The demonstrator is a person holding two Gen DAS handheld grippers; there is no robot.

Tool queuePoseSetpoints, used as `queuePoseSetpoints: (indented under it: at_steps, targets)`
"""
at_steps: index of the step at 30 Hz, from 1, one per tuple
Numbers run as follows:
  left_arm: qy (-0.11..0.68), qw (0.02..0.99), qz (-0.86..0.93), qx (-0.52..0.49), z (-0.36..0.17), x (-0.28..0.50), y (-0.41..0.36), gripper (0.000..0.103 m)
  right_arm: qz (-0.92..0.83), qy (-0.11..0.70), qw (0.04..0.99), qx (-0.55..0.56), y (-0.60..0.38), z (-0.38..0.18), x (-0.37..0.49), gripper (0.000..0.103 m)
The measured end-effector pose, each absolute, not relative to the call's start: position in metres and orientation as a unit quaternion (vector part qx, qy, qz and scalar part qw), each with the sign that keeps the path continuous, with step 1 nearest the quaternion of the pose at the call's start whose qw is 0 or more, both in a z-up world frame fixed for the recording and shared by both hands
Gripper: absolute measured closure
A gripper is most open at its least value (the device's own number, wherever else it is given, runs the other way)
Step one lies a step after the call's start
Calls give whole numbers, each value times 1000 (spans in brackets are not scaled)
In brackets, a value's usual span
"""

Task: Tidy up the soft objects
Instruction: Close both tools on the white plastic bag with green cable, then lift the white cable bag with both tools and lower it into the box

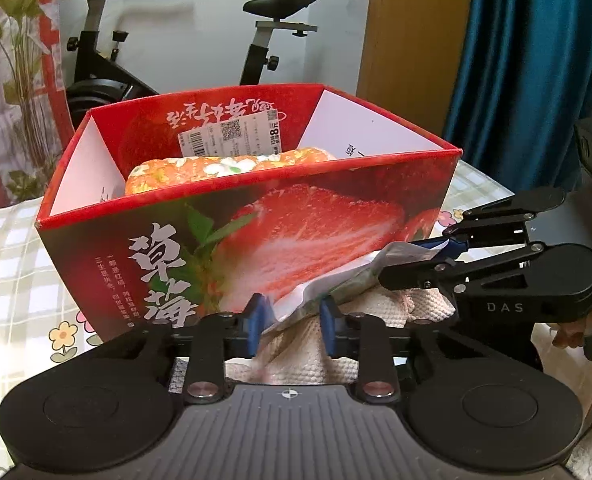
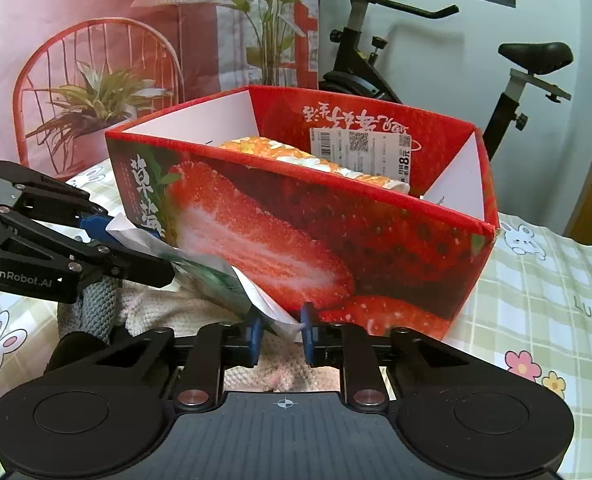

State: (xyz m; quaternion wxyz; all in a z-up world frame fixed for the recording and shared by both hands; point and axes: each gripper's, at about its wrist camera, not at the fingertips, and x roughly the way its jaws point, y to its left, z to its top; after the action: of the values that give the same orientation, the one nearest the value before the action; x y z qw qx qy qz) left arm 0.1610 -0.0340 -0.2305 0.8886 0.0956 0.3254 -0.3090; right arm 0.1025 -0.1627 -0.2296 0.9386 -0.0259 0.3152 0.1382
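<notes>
In the left wrist view, a crinkled plastic packet (image 1: 316, 294) at lower centre is pinched at one end by the narrowed jaws of the left gripper (image 1: 291, 322), before the strawberry box (image 1: 255, 224). In the right wrist view, its other end is clamped by the right gripper (image 2: 281, 330), apparently for a shared lift into the box.

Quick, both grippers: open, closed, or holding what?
Left gripper: shut on the plastic packet.
Right gripper: shut on the same packet's other end.
</notes>
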Motion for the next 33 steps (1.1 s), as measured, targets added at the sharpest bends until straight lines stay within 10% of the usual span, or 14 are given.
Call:
queuePoseSetpoints:
  at_steps: [33]
  targets:
    - [198, 932, -300, 43, -121, 131, 1, 78, 166, 210, 963, -34, -141, -96, 81, 91]
